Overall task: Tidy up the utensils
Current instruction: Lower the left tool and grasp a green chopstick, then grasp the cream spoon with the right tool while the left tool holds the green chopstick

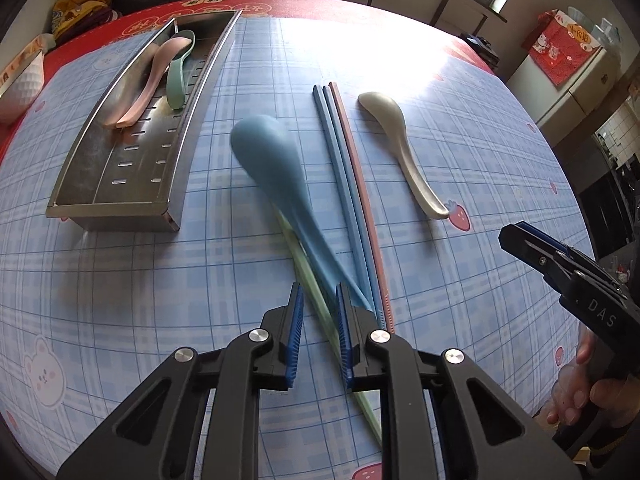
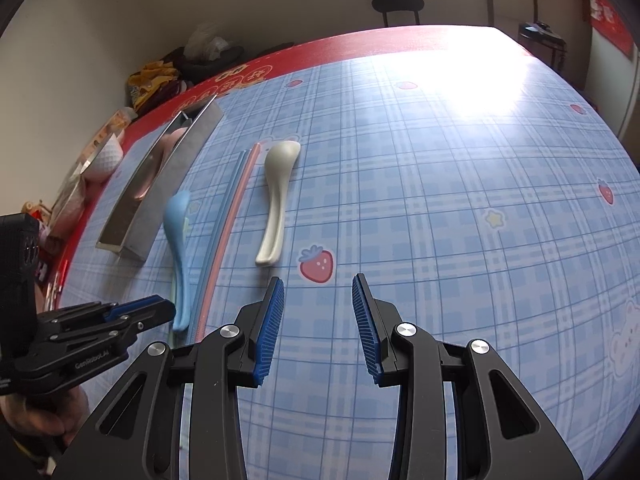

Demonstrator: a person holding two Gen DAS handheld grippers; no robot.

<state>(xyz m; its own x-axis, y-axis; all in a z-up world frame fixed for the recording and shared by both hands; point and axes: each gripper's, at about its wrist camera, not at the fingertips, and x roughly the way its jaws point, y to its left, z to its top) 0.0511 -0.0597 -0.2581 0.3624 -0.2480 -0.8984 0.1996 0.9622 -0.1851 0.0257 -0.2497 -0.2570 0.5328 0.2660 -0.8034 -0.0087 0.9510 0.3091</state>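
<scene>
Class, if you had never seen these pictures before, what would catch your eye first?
The big blue spoon lies blurred mid-table, its handle by the left tongs. Beside it lie chopsticks and a white spoon; a metal tray on the left holds two spoons.

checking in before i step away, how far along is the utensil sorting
Done: a pink spoon and a green spoon lie in the metal tray. In hand: the left gripper is down at the blue spoon, whose handle end lies at its right pad; no firm grip shows. Left: the white spoon, the blue and pink chopsticks and a green chopstick lie on the table. The right gripper is open and empty.
</scene>
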